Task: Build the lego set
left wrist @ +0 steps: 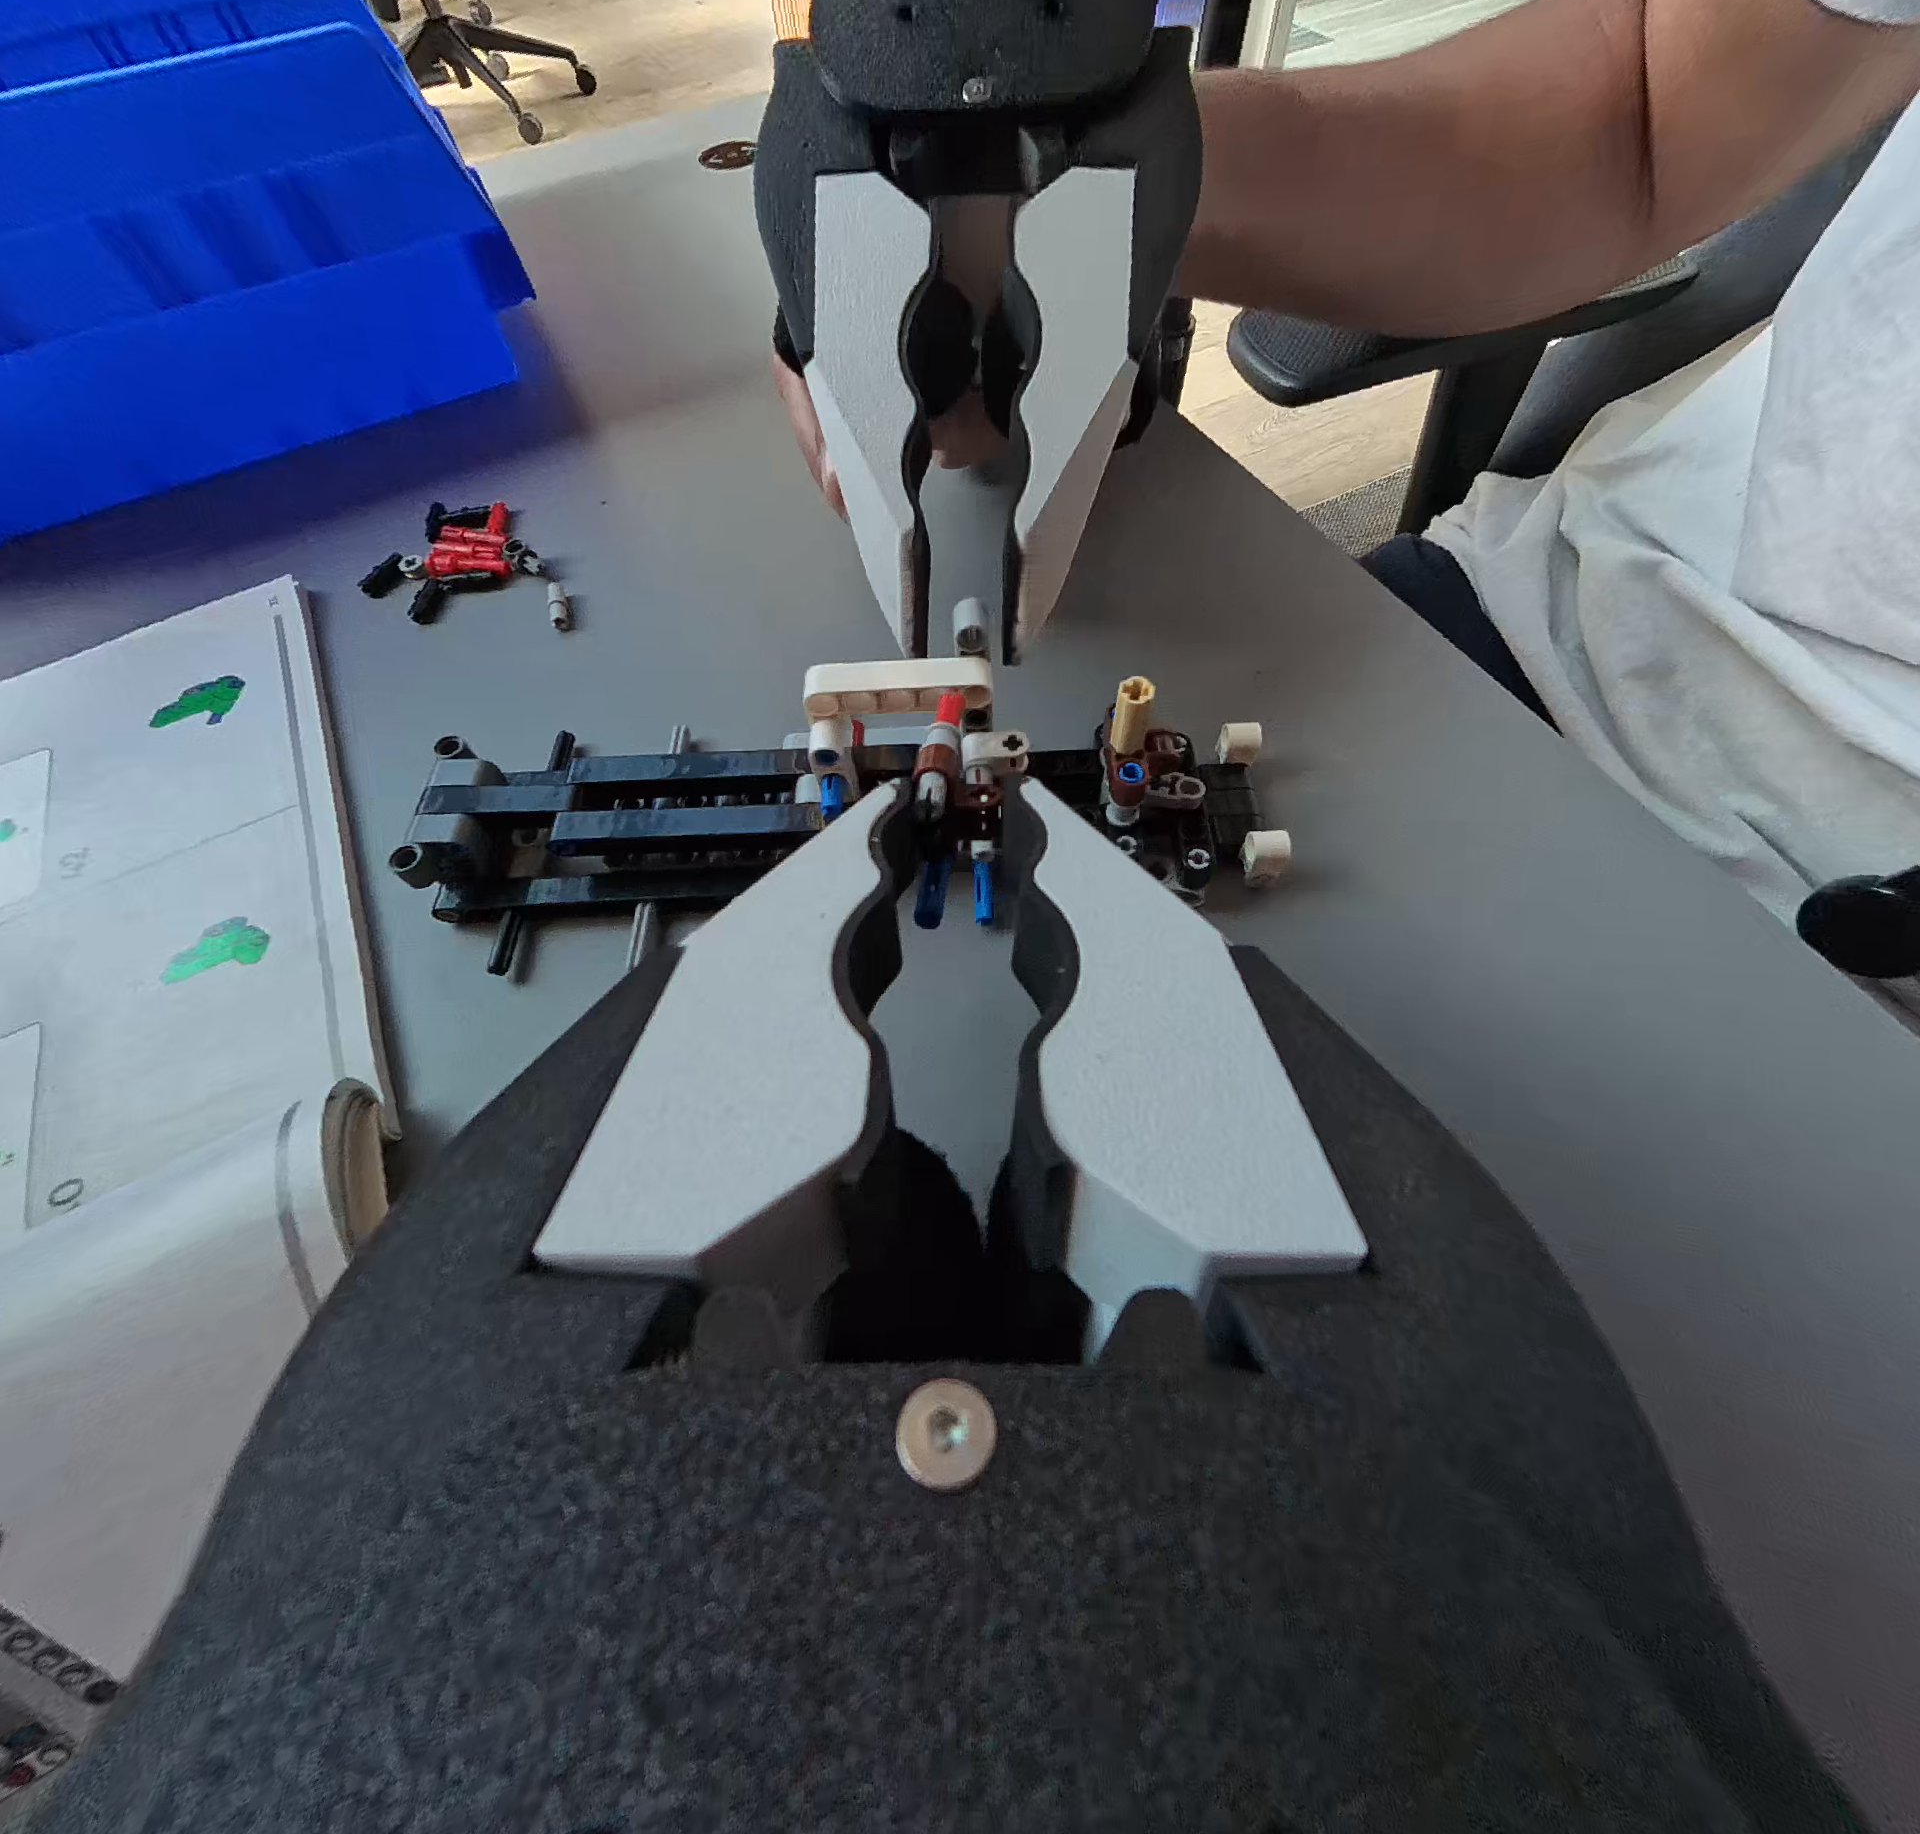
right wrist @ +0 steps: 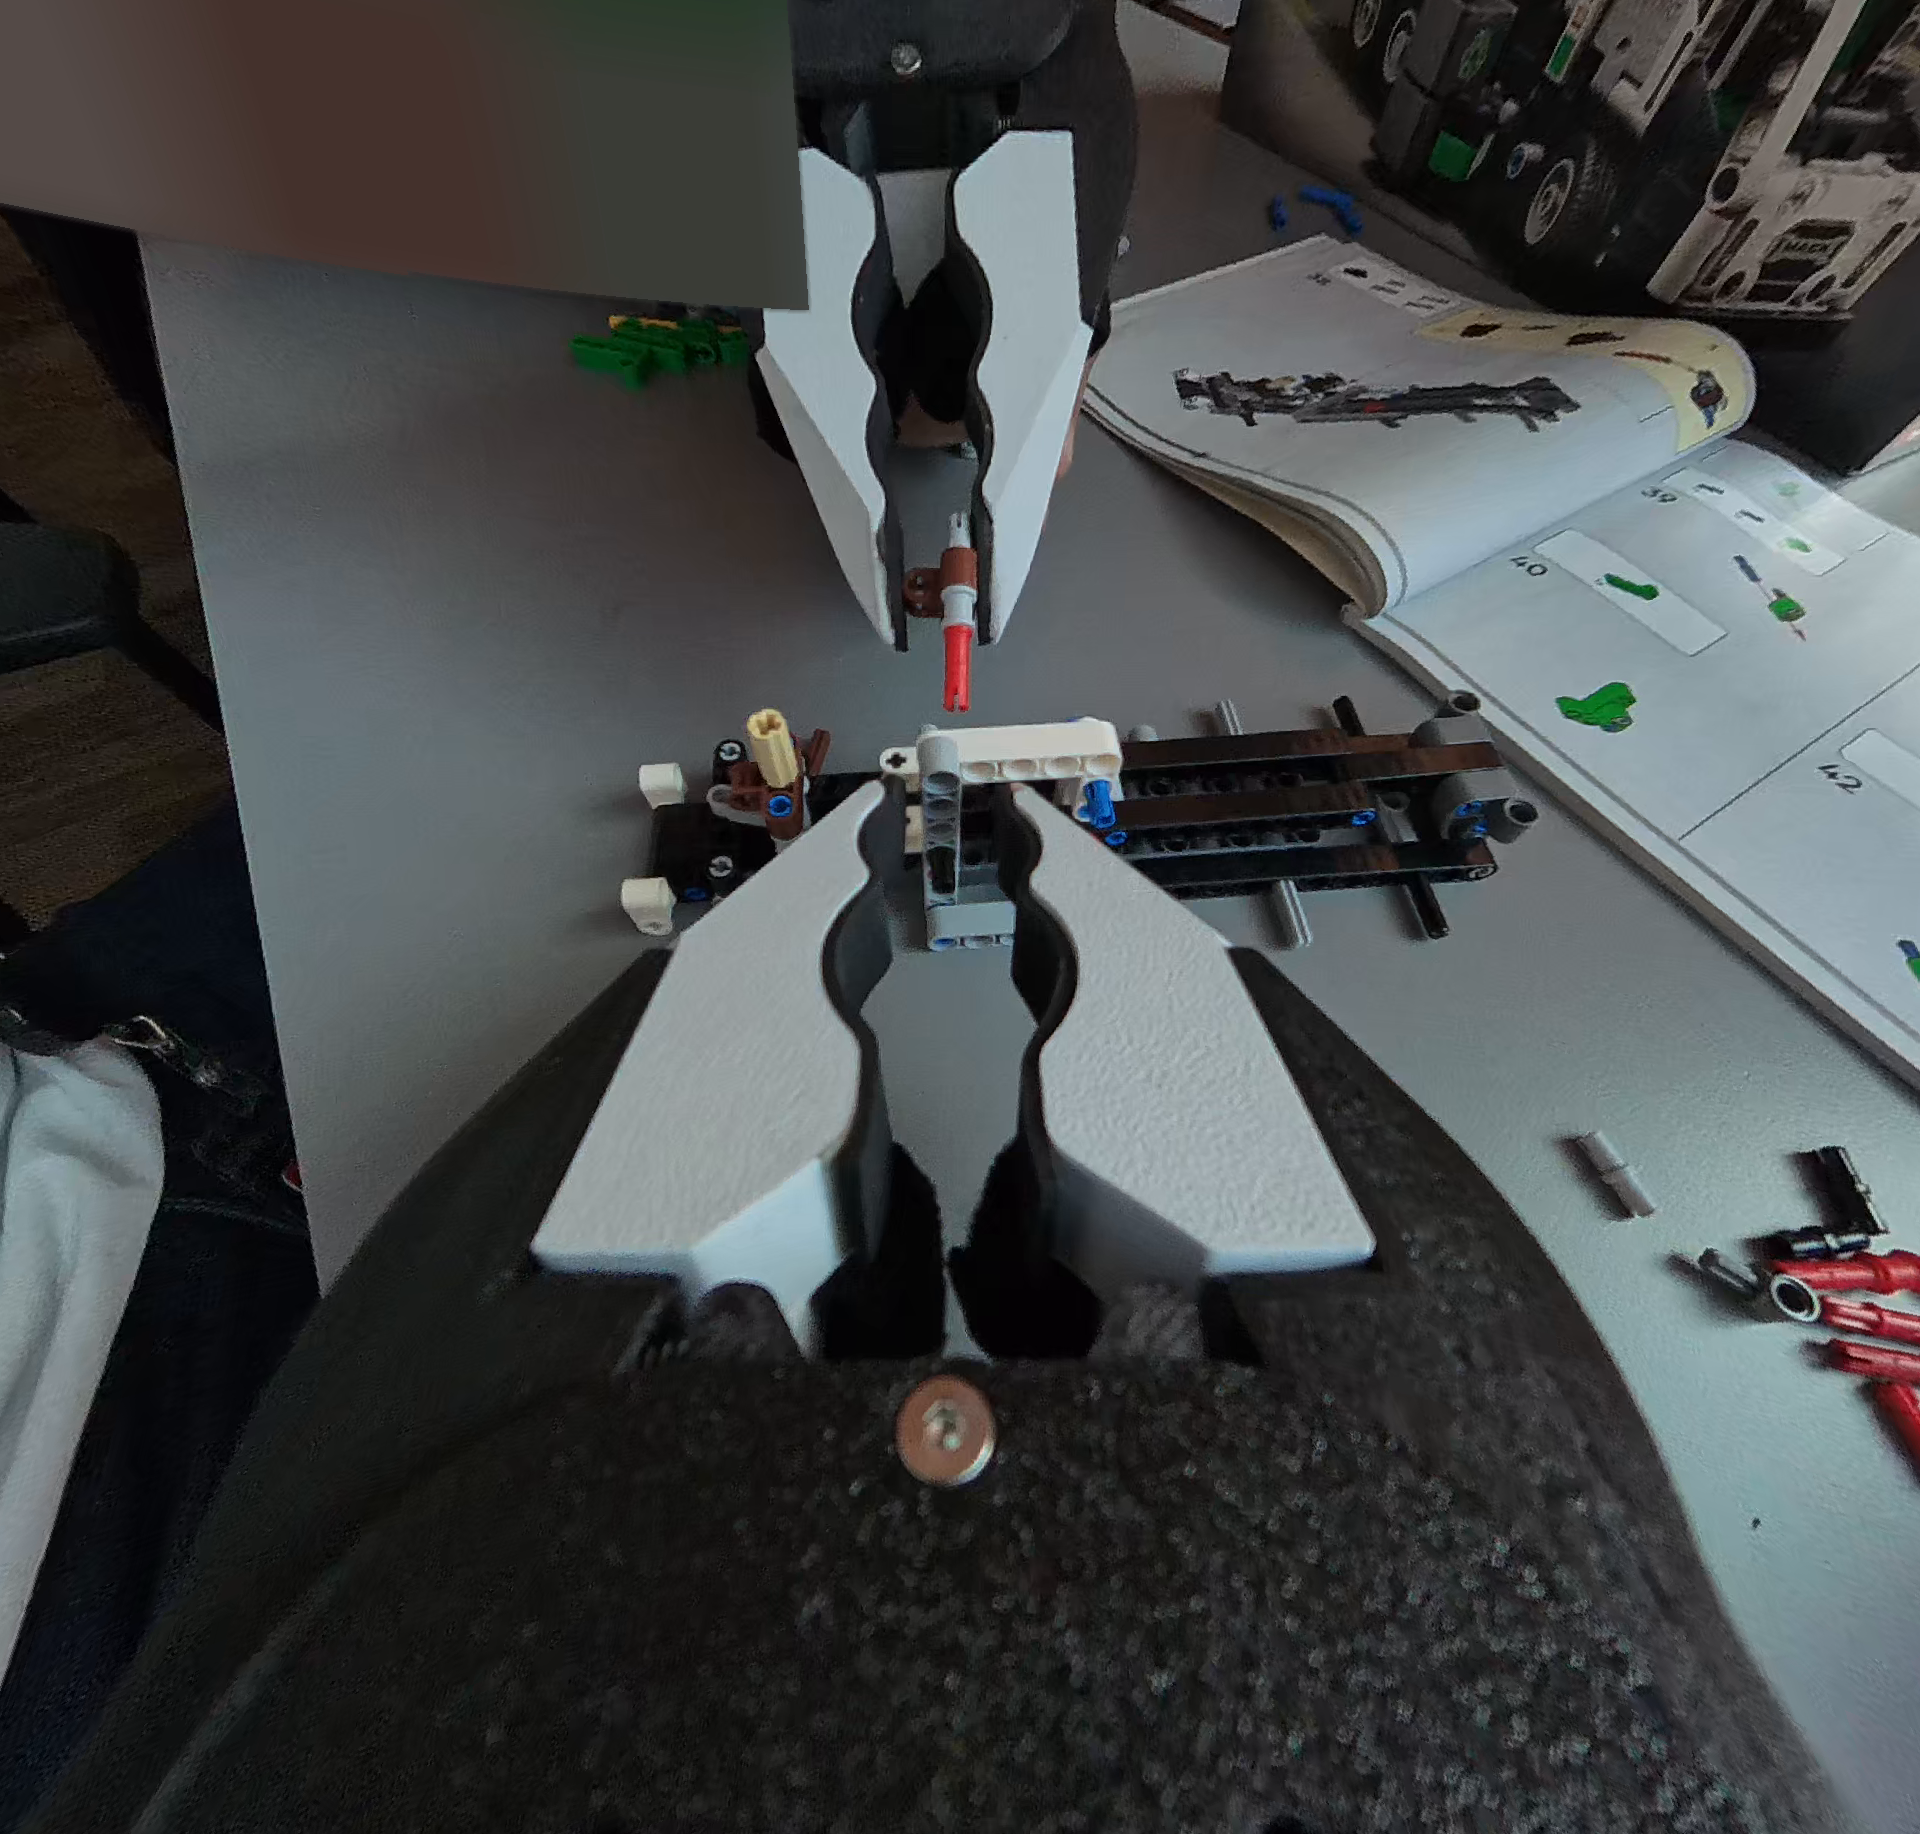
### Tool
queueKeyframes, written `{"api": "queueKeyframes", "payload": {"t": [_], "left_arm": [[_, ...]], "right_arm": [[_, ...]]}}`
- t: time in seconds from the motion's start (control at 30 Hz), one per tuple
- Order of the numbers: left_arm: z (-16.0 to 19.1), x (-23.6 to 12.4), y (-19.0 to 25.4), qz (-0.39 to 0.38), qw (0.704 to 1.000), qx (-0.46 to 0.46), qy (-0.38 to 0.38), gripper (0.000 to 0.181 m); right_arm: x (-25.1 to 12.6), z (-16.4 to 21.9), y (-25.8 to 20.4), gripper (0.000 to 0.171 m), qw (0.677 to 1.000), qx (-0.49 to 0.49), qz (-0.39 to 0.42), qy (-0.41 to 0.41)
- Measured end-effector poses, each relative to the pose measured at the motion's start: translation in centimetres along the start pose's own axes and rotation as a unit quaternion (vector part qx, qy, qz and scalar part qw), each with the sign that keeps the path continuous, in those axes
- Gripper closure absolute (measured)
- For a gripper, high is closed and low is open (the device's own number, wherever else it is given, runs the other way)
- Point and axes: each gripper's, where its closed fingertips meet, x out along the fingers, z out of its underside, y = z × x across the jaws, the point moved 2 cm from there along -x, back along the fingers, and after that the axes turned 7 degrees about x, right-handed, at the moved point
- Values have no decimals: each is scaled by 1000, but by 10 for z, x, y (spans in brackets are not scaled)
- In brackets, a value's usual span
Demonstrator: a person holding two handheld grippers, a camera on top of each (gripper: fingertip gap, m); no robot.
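My left gripper [left wrist: 961,818] was narrowed on a small brown connector [right wrist: 954,571] with a red axle [right wrist: 955,662] running through it, held just above the middle of the build. My right gripper [right wrist: 948,813] faced it from the opposite side, its fingers clamped on a light grey beam frame [right wrist: 961,901] standing upright on the black chassis [left wrist: 665,818]. A white beam [right wrist: 1023,745] topped that frame. The chassis lay lengthwise near the table [left wrist: 1455,1057] edge closest to my body, a tan pin [left wrist: 1130,709] upright at one end. Loose red and black pins [left wrist: 468,553] sat farther in, beside the open instruction booklet [right wrist: 1558,579]. Blue bins [left wrist: 229,257] stood at the far corner.
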Motion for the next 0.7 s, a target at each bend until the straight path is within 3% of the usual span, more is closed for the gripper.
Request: {"api": "queueKeyframes", "payload": {"t": [0.3, 0.7], "left_arm": [[2, 7, 3, 3, 1000, 1, -16, 167], [1, 11, 3, -5, 1000, 8, -21, 167]], "right_arm": [[4, -1, -1, 165, 1000, 13, -20, -5], [1, 1, 1, 165, 999, 33, -36, -9]]}}
